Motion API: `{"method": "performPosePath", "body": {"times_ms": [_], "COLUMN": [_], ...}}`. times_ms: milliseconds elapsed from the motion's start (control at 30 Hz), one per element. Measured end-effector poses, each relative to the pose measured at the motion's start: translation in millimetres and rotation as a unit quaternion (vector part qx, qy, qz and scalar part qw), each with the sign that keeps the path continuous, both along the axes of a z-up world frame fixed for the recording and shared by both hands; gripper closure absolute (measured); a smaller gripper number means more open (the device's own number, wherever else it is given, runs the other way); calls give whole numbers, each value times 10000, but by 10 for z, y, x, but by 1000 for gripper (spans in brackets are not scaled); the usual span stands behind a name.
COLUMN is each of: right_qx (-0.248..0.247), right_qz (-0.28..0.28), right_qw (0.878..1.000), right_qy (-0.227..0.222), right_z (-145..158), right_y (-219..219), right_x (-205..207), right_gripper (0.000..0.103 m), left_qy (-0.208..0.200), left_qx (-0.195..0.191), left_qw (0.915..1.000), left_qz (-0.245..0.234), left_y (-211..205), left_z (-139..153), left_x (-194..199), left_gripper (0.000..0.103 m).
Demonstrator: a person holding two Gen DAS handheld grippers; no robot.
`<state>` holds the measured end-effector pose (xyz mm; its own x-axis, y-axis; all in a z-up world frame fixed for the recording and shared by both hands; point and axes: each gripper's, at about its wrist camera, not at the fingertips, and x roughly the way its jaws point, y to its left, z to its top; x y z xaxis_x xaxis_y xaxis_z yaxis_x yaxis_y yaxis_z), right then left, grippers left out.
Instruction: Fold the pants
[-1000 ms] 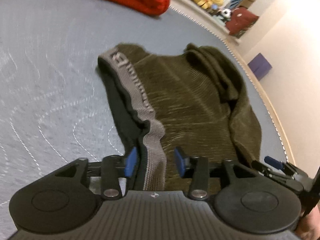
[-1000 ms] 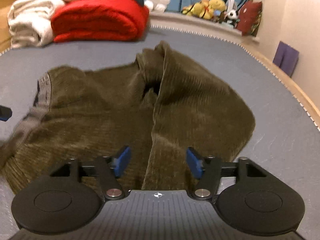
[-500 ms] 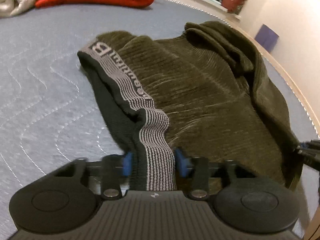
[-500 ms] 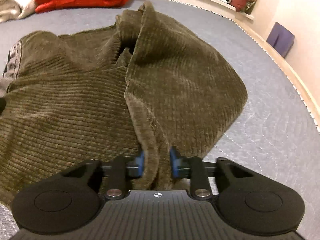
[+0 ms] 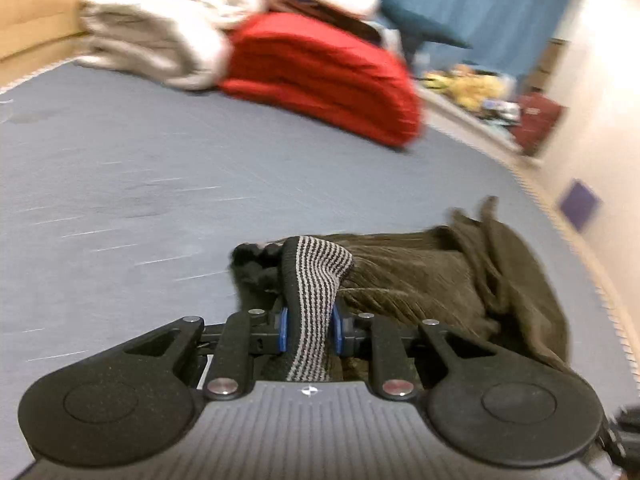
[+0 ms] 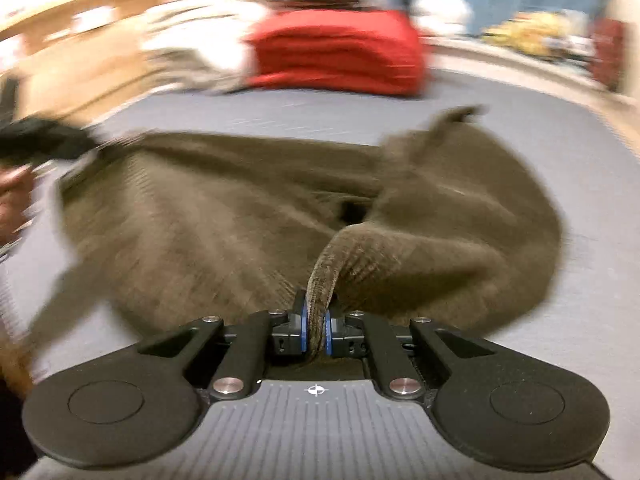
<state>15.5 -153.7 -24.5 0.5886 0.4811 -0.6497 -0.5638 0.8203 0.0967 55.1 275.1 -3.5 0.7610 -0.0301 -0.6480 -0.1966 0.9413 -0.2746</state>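
Observation:
Olive corduroy pants (image 5: 420, 280) lie bunched on the blue-grey mattress (image 5: 120, 180). Their grey striped waistband (image 5: 316, 264) rises in a fold between the blue pads of my left gripper (image 5: 308, 328); its jaws are closing and the pads press on the band. In the right wrist view the pants (image 6: 220, 220) spread across the bed, blurred by motion. A ridge of the corduroy stands pinched in my right gripper (image 6: 316, 330), whose jaws are closing tight on it. At the left edge a hand (image 6: 12, 200) and a dark blurred shape hold the waistband end.
A folded red blanket (image 5: 320, 76) and a cream blanket (image 5: 160, 36) lie at the far end of the bed. Plush toys (image 5: 468, 84) sit on a ledge by the blue curtain. The bed's right edge runs along the wall with a purple block (image 5: 578, 206).
Both grippers closed from open onto the fabric: the left on the waistband, the right on a corduroy fold. Both then rose and tilted up, pulling the pants into a bunch.

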Motion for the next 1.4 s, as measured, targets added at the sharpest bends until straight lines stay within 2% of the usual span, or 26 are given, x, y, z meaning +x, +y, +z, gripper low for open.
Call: {"method": "performPosePath", "body": {"times_ms": [67, 167, 233, 267, 300, 367, 467, 533, 600, 667, 767, 800, 867, 967, 1100, 1200, 1333, 1367, 1400], "right_qx": [-35, -671, -1037, -1191, -1290, -1280, -931, -547, -174, 167, 352, 262, 23, -196, -259, -430, -550, -528, -503], "right_qz": [690, 1171, 1414, 1548, 1622, 1705, 1738, 1647, 1424, 1125, 441, 224, -128, -574, -1068, -1208, -1265, -1252, -1216], "right_qw": [9975, 9904, 9833, 9793, 9769, 9756, 9791, 9841, 9892, 9929, 9977, 9987, 9994, 9976, 9935, 9915, 9900, 9902, 9907], "right_qy": [134, 309, 496, 540, 514, 521, 494, 392, 308, 349, 369, 366, 327, 324, 298, 207, 302, 323, 351], "right_z": [-40, -246, -412, -462, -457, -389, -212, -46, 63, 114, 41, -18, -193, -441, -569, -605, -684, -679, -682], "right_y": [286, 628, 756, 805, 808, 799, 635, 500, 372, 269, 228, 273, 385, 536, 669, 772, 812, 810, 789], "right_x": [-189, -374, -414, -438, -454, -463, -341, -272, -158, -1, 269, 359, 522, 769, 1046, 1193, 1304, 1308, 1309], "right_gripper": [95, 94, 92, 92, 92, 91, 87, 77, 68, 68, 68, 68, 68, 62, 54, 52, 53, 59, 78], "left_qy": [502, 1107, 1308, 1340, 1306, 1150, 750, 490, 343, 258, 341, 394, 540, 722, 935, 1073, 1054, 1043, 1031], "left_qx": [-205, -603, -348, -65, 235, 525, 478, 227, 101, 66, 92, 106, 213, 312, 387, 466, 498, 519, 528], "left_qw": [9985, 9919, 9906, 9907, 9909, 9913, 9943, 9979, 9994, 9992, 9969, 9959, 9937, 9901, 9854, 9828, 9813, 9809, 9806], "left_qz": [80, 161, 206, 216, 232, 371, 595, 370, 41, -306, -700, -809, -958, -1165, -1367, -1430, -1534, -1557, -1581], "left_y": [260, 381, 318, 295, 251, 197, 144, 78, -98, -318, -682, -788, -993, -1260, -1493, -1620, -1753, -1777, -1800], "left_z": [-166, -438, -471, -447, -389, -261, -103, -38, -12, -61, -214, -246, -301, -370, -538, -607, -608, -598, -590], "left_x": [-87, -100, -94, -85, -81, -66, -23, 21, 83, 177, 375, 432, 509, 643, 744, 772, 787, 780, 775], "left_gripper": [80, 76, 67, 57, 46, 34, 34, 34, 36, 41, 64, 76, 90, 91, 91, 91, 91, 91, 91]}}
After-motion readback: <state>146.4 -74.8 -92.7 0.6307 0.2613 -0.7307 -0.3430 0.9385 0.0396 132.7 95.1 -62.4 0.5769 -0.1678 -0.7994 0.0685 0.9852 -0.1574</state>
